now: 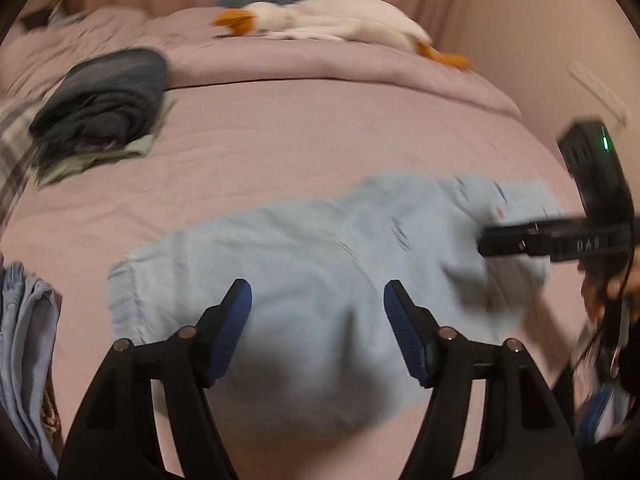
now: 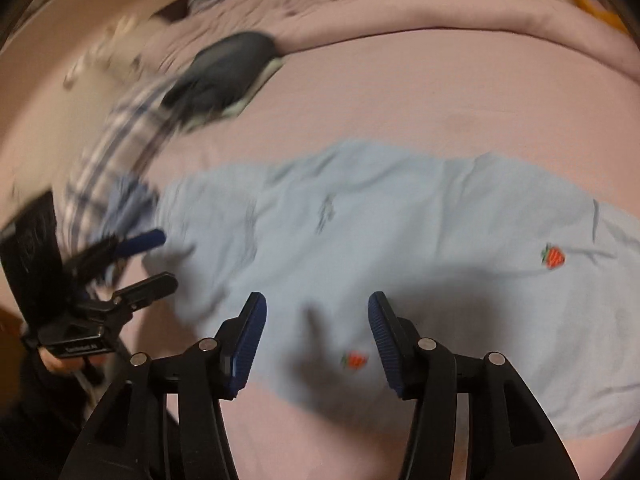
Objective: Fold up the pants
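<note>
— So, how do the tongs stand?

— Both are apart with nothing between the pads. The left gripper (image 1: 318,300) hangs over the light blue pants (image 1: 304,256), blue pads spread, bare cloth showing in the gap. The right gripper (image 2: 317,312) is the same: pads parted above the pants (image 2: 400,240), gripping nothing.

— Can each see the other?

— Yes. From the left wrist, the right gripper (image 1: 486,242) reaches in from the right edge over the far end of the pants, blurred. From the right wrist, the left gripper (image 2: 166,258) sits at the left edge, just beside the near end of the cloth, a hand (image 2: 60,362) under its body.

— And the pants themselves?

— Flat across the pink bedsheet (image 2: 400,100), lying lengthwise from left to right, slightly rumpled. Small red strawberry prints (image 2: 554,257) dot the fabric.

— Anything else around?

— A dark folded pile (image 1: 108,104) lies well apart toward the back left, with plaid cloth (image 2: 116,148) beside it. A white plush goose with an orange beak (image 1: 320,20) lies on the rolled duvet at the back. More pale blue fabric (image 1: 24,340) hangs at the left edge.
</note>
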The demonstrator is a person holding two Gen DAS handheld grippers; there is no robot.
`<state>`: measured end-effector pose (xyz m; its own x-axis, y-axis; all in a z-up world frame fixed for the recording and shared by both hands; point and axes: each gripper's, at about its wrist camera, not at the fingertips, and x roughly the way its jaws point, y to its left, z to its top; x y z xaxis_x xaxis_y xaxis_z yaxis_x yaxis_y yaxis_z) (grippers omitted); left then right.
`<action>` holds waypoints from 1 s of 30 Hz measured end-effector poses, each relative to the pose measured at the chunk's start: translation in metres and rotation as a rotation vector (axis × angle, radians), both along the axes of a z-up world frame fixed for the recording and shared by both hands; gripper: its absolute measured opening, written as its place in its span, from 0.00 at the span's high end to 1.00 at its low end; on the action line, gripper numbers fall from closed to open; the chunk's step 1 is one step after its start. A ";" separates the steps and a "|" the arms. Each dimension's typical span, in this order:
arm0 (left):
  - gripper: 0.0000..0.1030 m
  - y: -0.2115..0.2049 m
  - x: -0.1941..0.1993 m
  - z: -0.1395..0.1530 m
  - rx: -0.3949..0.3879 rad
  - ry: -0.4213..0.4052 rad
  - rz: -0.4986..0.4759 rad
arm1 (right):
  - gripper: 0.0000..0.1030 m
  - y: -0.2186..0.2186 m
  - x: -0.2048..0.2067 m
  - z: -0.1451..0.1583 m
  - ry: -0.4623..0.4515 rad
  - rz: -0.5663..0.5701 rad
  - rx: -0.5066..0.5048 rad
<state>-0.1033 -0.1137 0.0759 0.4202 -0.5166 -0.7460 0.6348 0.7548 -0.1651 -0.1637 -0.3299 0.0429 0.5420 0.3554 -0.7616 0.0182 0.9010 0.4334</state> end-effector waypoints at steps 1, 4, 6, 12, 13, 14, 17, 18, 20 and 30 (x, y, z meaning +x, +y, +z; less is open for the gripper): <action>0.34 0.004 0.005 -0.002 -0.010 0.011 0.026 | 0.48 -0.006 0.005 0.000 0.015 -0.021 0.001; 0.34 0.016 0.026 -0.014 -0.007 0.046 0.106 | 0.48 -0.015 0.029 -0.003 0.038 -0.041 -0.007; 0.34 0.026 0.026 -0.023 -0.008 0.070 0.122 | 0.48 -0.014 0.037 0.002 0.032 -0.041 0.000; 0.51 0.046 0.004 -0.035 0.005 0.031 0.095 | 0.48 0.001 0.085 0.008 0.018 -0.004 -0.046; 0.54 0.050 0.004 -0.035 -0.005 0.034 0.095 | 0.48 0.001 0.095 0.006 0.035 0.015 -0.048; 0.60 0.054 0.006 -0.038 -0.010 0.035 0.097 | 0.48 0.000 0.105 0.004 0.055 0.036 -0.045; 0.66 0.063 0.013 -0.040 -0.042 0.055 0.103 | 0.48 0.003 0.126 -0.011 0.176 0.110 0.014; 0.66 0.060 0.019 -0.042 -0.054 0.063 0.104 | 0.48 0.006 0.131 -0.016 0.215 0.125 0.023; 0.66 0.060 0.021 -0.042 -0.063 0.066 0.102 | 0.61 0.010 0.132 -0.024 0.280 0.170 0.055; 0.66 0.062 0.014 -0.041 -0.057 0.046 0.104 | 0.90 0.016 0.131 -0.024 0.221 0.127 -0.050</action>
